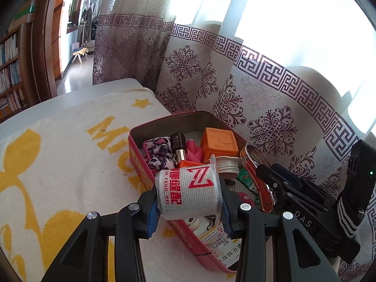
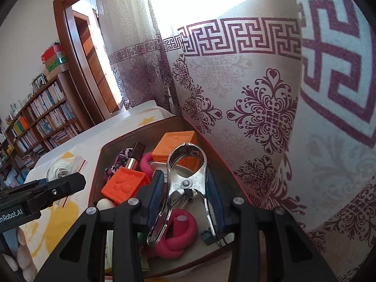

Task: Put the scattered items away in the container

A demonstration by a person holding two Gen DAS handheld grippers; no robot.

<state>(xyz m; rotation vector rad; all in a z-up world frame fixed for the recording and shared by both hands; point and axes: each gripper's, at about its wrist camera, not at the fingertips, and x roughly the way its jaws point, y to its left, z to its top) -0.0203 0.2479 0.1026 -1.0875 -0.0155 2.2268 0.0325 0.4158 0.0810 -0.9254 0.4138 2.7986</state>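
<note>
Red rectangular metal tin (image 1: 141,164): left gripper (image 1: 189,208) clamps white wrapped bandage roll (image 1: 189,193) at its 7 o'clock rim; right gripper (image 2: 186,188), fingers parted, straddles chrome pliers-shaped clamp (image 2: 185,181) inside.

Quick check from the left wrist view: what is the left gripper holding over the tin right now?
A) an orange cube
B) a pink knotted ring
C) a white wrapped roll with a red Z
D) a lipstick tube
C: the left gripper clamps the white roll above the red tin.
</note>
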